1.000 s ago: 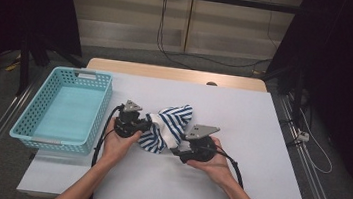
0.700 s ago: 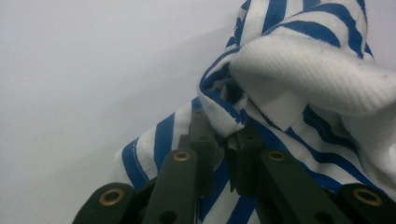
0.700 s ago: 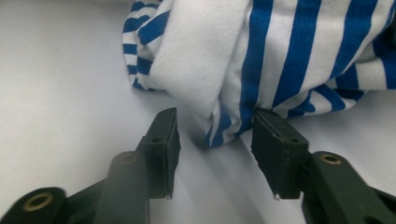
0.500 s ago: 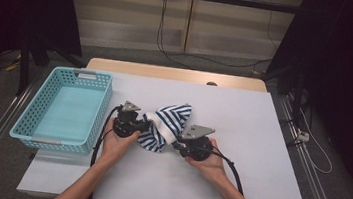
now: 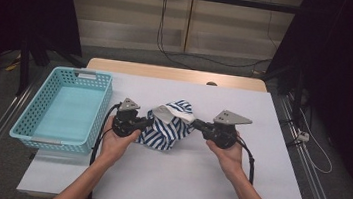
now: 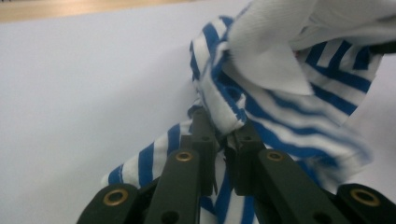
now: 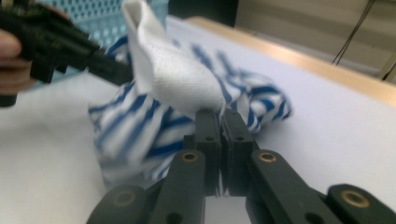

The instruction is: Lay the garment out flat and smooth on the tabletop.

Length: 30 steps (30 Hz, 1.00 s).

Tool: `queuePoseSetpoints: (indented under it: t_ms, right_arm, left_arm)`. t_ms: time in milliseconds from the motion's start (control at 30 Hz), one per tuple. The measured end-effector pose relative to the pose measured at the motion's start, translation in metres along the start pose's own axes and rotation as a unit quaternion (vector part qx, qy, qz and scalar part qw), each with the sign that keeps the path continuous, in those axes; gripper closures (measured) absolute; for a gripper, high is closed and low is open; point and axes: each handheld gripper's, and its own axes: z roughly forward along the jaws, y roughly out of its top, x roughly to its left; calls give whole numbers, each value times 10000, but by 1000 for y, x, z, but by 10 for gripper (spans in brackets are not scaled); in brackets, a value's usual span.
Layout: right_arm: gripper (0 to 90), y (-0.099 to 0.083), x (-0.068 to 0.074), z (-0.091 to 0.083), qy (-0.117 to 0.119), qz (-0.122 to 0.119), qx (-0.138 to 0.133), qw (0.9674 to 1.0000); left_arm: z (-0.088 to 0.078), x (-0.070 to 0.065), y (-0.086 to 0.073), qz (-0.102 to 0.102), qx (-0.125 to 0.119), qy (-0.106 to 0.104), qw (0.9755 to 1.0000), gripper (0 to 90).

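A blue-and-white striped cloth [image 5: 169,124] with a white inner side hangs bunched between both grippers, above the middle of the white table [image 5: 175,180]. My left gripper [image 5: 150,122] is shut on its left edge; in the left gripper view the jaws pinch a striped fold [image 6: 224,116]. My right gripper [image 5: 195,123] has just closed and is shut on the right edge, where the white fabric [image 7: 187,84] meets its jaws in the right gripper view. There the left gripper [image 7: 123,74] holds the far side.
A light blue plastic basket [image 5: 65,107] stands at the table's left, close beside the left hand. A wooden strip [image 5: 177,73] runs along the table's far edge. Dark floor and cables lie beyond the table.
The right gripper has closed on the cloth's right edge and moved up and to the right, lifting and spreading the cloth. The left gripper has held its place.
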Motion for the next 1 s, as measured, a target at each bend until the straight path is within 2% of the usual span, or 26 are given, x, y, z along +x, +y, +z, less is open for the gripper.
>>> queuePoseSetpoints:
  t_ms: [67, 167, 233, 333, 400, 467, 533, 567, 600, 633, 667, 733, 767, 833, 867, 900, 967, 1000]
  right_arm:
    - [884, 8, -5, -10, -60, 84, -176, 9998]
    - [886, 19, -12, -27, -129, 72, -431, 9990]
    - [888, 26, -14, -37, -169, 61, -580, 9982]
    - [888, 32, -18, -46, -175, 15, -690, 9975]
    - [888, 28, -20, -44, -200, 61, -590, 9980]
    - [888, 20, -22, -37, -200, 127, -425, 9988]
    - [888, 13, -23, -29, -180, 217, -259, 9993]
    - [888, 11, -23, -26, -176, 256, -201, 9993]
    - [888, 9, -25, -24, -201, 230, -142, 9994]
    - [888, 8, -25, -22, -189, 227, -108, 9995]
    - [888, 7, -25, -20, -149, 297, -105, 9994]
    - [888, 6, -27, -17, -177, 256, -52, 9995]
    - [888, 5, -27, -15, -156, 300, -44, 9994]
    - [888, 4, -26, -13, -168, 308, 3, 9994]
    - [888, 3, -26, -11, -150, 273, 10, 9995]
    - [888, 3, -26, -11, -154, 293, 22, 9995]
    - [888, 3, -26, -10, -151, 289, 27, 9995]
    - [887, 3, -26, -10, -138, 298, 25, 9995]
  left_arm:
    - [-5, -5, 4, -106, -238, -114, 9996, 844]
    - [-15, -11, 11, -8, -436, -267, 9987, 854]
    - [-21, -15, 14, 51, -527, -376, 9979, 859]
    - [-23, -20, 16, 114, -484, -477, 9976, 860]
    - [-16, -19, 11, 108, -414, -366, 9984, 840]
    - [-11, -13, 6, 28, -248, -183, 9995, 748]
    - [-10, -8, 4, -151, -330, -50, 9993, 737]
    - [-14, -4, 5, -50, -276, 10, 9996, 712]
    - [-17, -3, 6, -222, -481, -40, 9986, 713]
    - [-21, -3, 7, -300, -562, -111, 9979, 736]
    - [-24, -3, 8, -189, -547, -181, 9982, 748]
    - [-23, -10, 9, -171, -509, -531, 9971, 764]
    - [-21, -15, 9, -17, -414, -607, 9973, 766]
    - [-11, -28, 8, 81, -313, -639, 9974, 744]
    - [-5, -32, 8, 119, -252, -687, 9972, 709]
    - [1, -38, 8, 62, -169, -713, 9973, 651]
    - [15, -47, 7, 187, -18, -776, 9968, 590]
    - [21, -50, 7, 301, 163, -783, 9963, 573]
